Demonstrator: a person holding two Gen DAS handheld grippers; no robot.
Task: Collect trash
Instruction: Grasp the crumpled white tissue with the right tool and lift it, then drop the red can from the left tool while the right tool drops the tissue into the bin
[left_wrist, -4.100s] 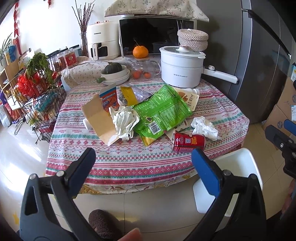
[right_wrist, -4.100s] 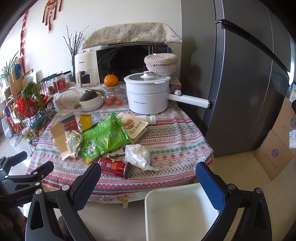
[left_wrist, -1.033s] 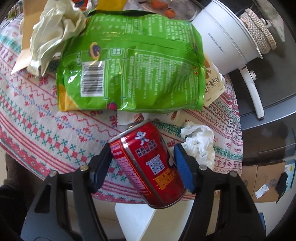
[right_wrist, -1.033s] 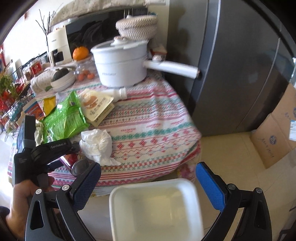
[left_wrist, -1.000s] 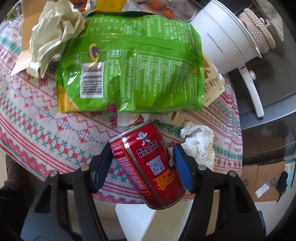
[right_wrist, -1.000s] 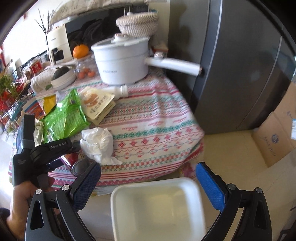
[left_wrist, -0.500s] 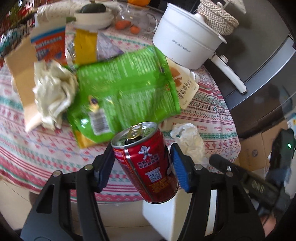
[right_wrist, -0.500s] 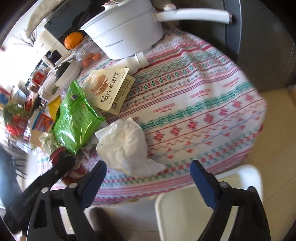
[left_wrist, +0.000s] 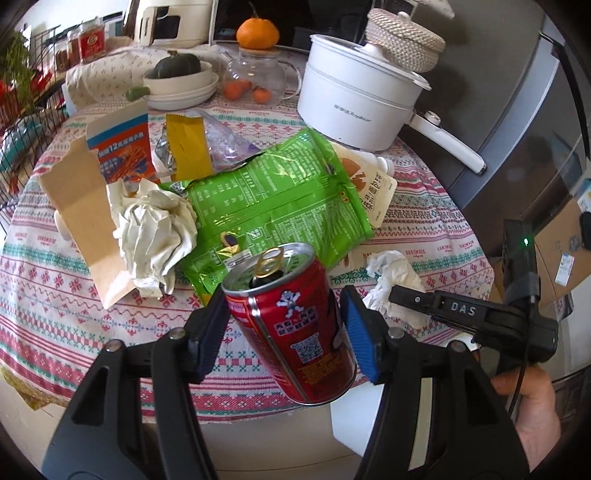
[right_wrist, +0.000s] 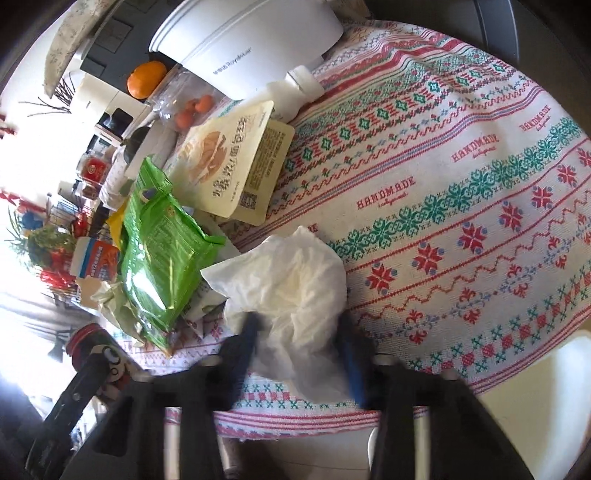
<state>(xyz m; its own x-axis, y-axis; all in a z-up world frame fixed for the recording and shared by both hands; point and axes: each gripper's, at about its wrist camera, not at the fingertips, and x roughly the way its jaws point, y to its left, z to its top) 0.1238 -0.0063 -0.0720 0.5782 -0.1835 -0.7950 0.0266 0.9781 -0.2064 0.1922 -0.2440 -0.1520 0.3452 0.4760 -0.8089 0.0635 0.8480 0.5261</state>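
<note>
Left wrist view: the red can (left_wrist: 295, 325) is clamped between the left gripper (left_wrist: 284, 332) pads above the table (left_wrist: 55, 295) edge, its opened top tilted up and away.
Right wrist view: the right gripper (right_wrist: 299, 347) jaws have just been closing around the white crumpled tissue (right_wrist: 291, 288) lying on the tablecloth.

Opened red can (left_wrist: 295, 325) tilted; crumpled tissue (right_wrist: 295, 280) on tablecloth.

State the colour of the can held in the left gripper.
Red, with a silver top; the can shows best in the left wrist view.
</note>
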